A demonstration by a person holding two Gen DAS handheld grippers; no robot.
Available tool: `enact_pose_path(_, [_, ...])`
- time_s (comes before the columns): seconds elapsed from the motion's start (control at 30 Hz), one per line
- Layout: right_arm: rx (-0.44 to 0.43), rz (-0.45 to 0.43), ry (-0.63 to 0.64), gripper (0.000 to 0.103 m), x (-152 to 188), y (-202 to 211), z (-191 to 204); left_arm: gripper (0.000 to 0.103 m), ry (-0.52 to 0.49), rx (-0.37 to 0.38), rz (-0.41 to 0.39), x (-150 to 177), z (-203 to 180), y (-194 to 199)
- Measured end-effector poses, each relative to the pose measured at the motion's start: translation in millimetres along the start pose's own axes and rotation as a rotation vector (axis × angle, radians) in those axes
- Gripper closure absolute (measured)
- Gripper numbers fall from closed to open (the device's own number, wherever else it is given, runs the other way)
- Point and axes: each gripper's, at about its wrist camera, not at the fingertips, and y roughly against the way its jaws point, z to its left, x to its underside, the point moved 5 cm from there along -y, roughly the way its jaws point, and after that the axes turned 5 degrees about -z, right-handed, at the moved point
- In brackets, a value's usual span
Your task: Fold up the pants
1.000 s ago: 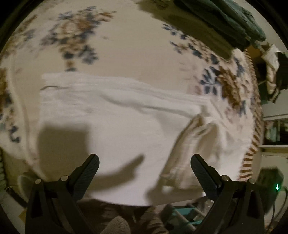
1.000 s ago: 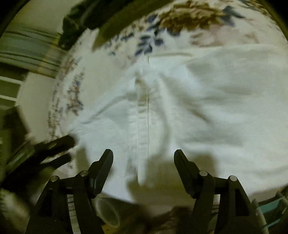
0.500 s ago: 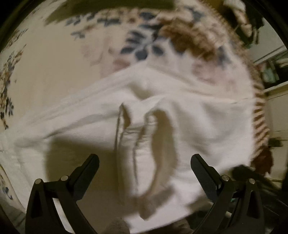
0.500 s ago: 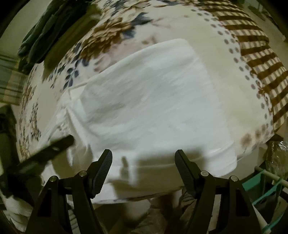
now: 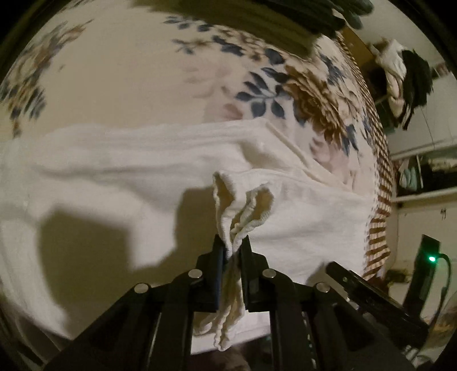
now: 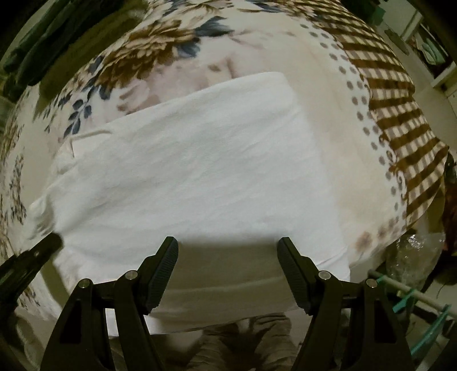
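Observation:
White pants point(image 5: 114, 171) lie spread across a floral bedspread point(image 5: 120, 85). My left gripper point(image 5: 232, 245) is shut on the bunched elastic waistband point(image 5: 242, 199) of the pants, which is lifted off the bed between the fingers. In the right wrist view the pants point(image 6: 200, 159) lie flat in front of my right gripper point(image 6: 227, 251), which is open and empty just above their near edge. The right gripper's finger also shows in the left wrist view point(image 5: 371, 294), and the left gripper shows at the right wrist view's left edge point(image 6: 31, 256).
Dark green clothes point(image 5: 285, 22) are piled at the far side of the bed. The bedspread's checked border point(image 6: 400, 120) hangs over the right edge. Shelves with clothes point(image 5: 405, 74) stand to the right. A teal rack point(image 6: 414, 296) stands by the bed's near right corner.
My left gripper has closed on the waistband and lifted it. My right gripper stays open and has settled over the pants' near edge.

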Motion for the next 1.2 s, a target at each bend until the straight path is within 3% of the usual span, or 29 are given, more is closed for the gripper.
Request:
enact_pose_path(0.17, [0.013,0.035,0.042,0.011,-8,-9,14,0.093,0.040,-0.022,0.063,4,21,-26])
enact_pose_path(0.3, [0.047,0.023,0.086,0.003,-12,-12,25,0.078,0.014,-0.047,0.098,0,19,-37])
enact_pose_path(0.33, [0.045,0.023,0.084,0.003,-12,-13,29,0.072,-0.001,-0.046,0.079,0,16,-32])
enact_pose_path(0.4, [0.035,0.022,0.084,0.003,-12,-12,32,0.028,-0.033,-0.068,0.038,2,13,-19])
enact_pose_path(0.47, [0.027,0.028,0.093,0.003,-7,-12,42,0.022,-0.014,-0.066,0.020,6,17,-8])
enact_pose_path(0.53, [0.007,0.043,0.104,0.003,2,-10,53,0.022,0.048,-0.078,-0.015,12,29,13])
enact_pose_path(0.63, [0.001,0.066,0.141,0.003,14,-4,71,0.022,0.229,-0.065,-0.088,24,67,57])
enact_pose_path(0.77, [-0.003,0.085,0.171,0.003,21,-1,97,0.022,0.565,-0.091,-0.240,56,152,113])
enact_pose_path(0.93, [-0.007,0.109,0.222,0.003,25,-6,134,0.031,0.856,-0.054,-0.238,93,237,101])
enact_pose_path(1.03, [0.009,0.105,0.266,0.003,26,-10,155,0.051,0.914,-0.045,-0.248,94,261,87])
enact_pose_path(1.07, [0.011,0.109,0.274,0.003,26,-12,161,0.080,0.921,-0.037,-0.256,92,265,84])
enact_pose_path(1.1, [0.010,0.110,0.276,0.003,26,-13,166,0.087,0.911,-0.038,-0.279,88,268,83])
enact_pose_path(1.2, [0.027,0.107,0.289,0.003,26,-18,174,0.094,0.807,-0.071,-0.355,76,250,92])
